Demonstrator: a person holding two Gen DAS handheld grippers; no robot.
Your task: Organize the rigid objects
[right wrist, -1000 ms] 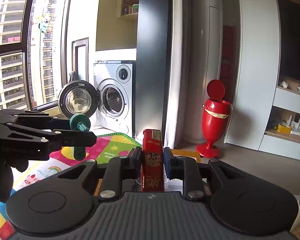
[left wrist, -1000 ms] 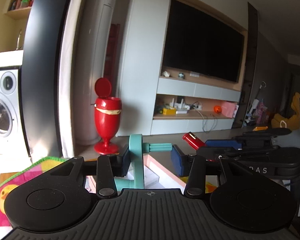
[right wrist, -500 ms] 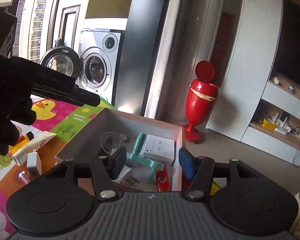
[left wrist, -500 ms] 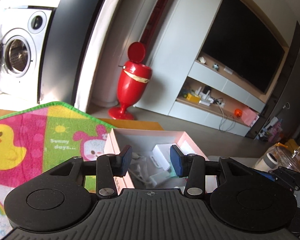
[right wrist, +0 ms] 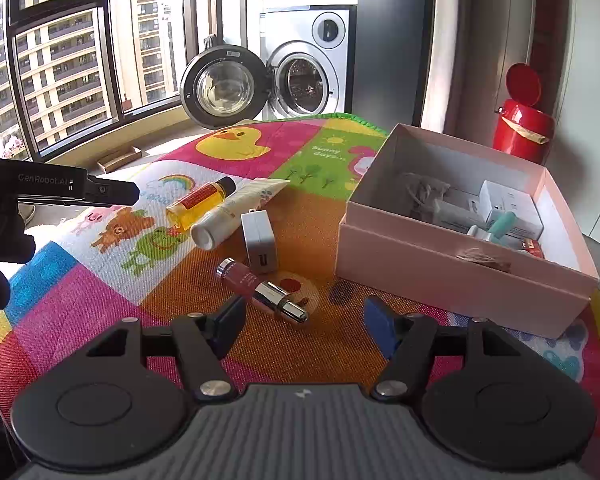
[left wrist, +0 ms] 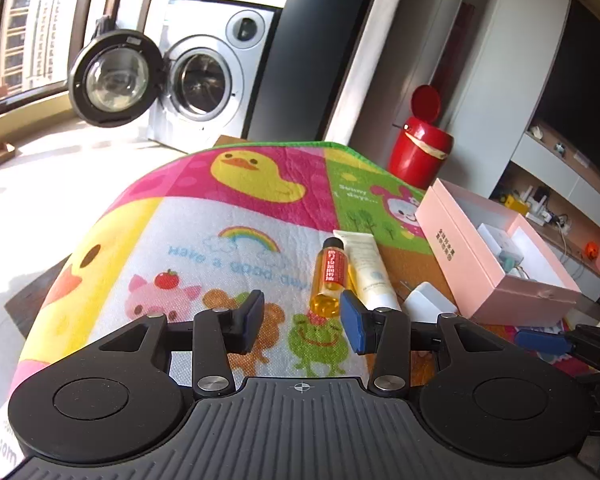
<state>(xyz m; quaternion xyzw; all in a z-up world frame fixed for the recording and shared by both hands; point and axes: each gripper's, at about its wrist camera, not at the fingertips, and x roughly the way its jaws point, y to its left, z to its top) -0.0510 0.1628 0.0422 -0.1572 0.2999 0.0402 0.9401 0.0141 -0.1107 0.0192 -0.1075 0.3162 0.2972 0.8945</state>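
A pink box (right wrist: 452,268) stands on the play mat at the right and holds a teal object (right wrist: 500,229), a red lighter (right wrist: 532,245) and white boxes. It also shows in the left wrist view (left wrist: 456,240). On the mat lie an amber bottle (right wrist: 200,204), a white tube (right wrist: 236,210), a white charger (right wrist: 260,242) and a pink lipstick (right wrist: 260,290). My left gripper (left wrist: 302,320) is open and empty just before the amber bottle (left wrist: 328,276) and the tube (left wrist: 370,268). My right gripper (right wrist: 304,326) is open and empty just behind the lipstick.
The colourful play mat (right wrist: 100,292) covers the table. A washing machine (right wrist: 308,68) with its door open stands behind. A red bin (right wrist: 522,120) stands on the floor at the right. The left gripper's body (right wrist: 60,190) reaches in at the left of the right wrist view.
Both grippers let go of their loads, the teal object and the red lighter, into the pink box. Both have since swung left and down over the mat, open.
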